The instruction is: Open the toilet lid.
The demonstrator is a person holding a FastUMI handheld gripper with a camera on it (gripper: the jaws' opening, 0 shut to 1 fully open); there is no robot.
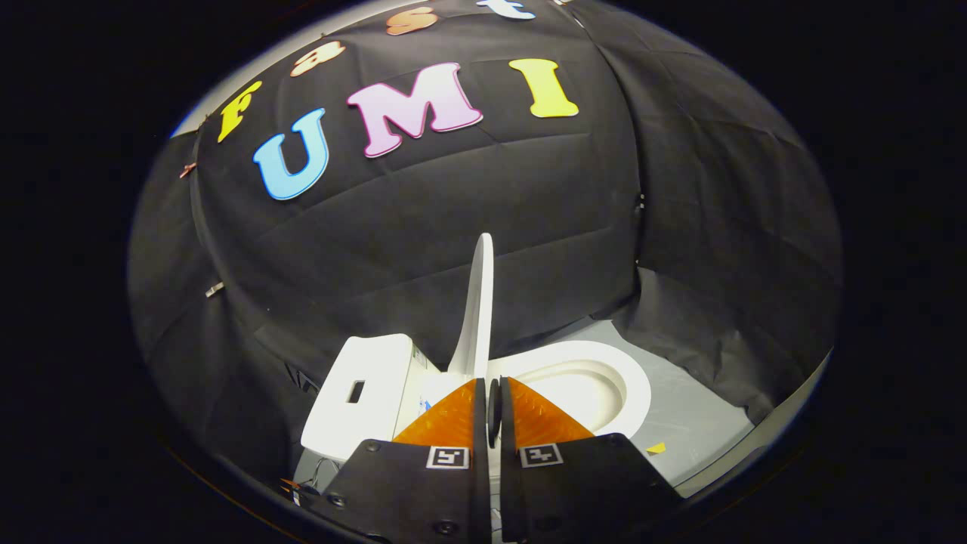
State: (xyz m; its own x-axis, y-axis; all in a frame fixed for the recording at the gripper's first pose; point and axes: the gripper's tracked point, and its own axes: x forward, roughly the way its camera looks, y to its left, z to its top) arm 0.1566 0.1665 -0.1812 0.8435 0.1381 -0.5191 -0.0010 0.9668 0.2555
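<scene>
My tongs (494,400) are nearly closed, the two fingers pressed on the lower edge of the toilet lid (477,310), which runs up from between them toward 12 o'clock, raised upright and seen edge-on. The open seat ring (631,393) and bowl lie at 2 o'clock from my fingertips, the white tank (363,393) at 10 o'clock. Grey floor (695,423) shows beyond the bowl.

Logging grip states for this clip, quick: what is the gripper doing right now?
Gripper: closed, both fingers pressing on the edge of the raised toilet lid, which stands upright above the seat.
</scene>
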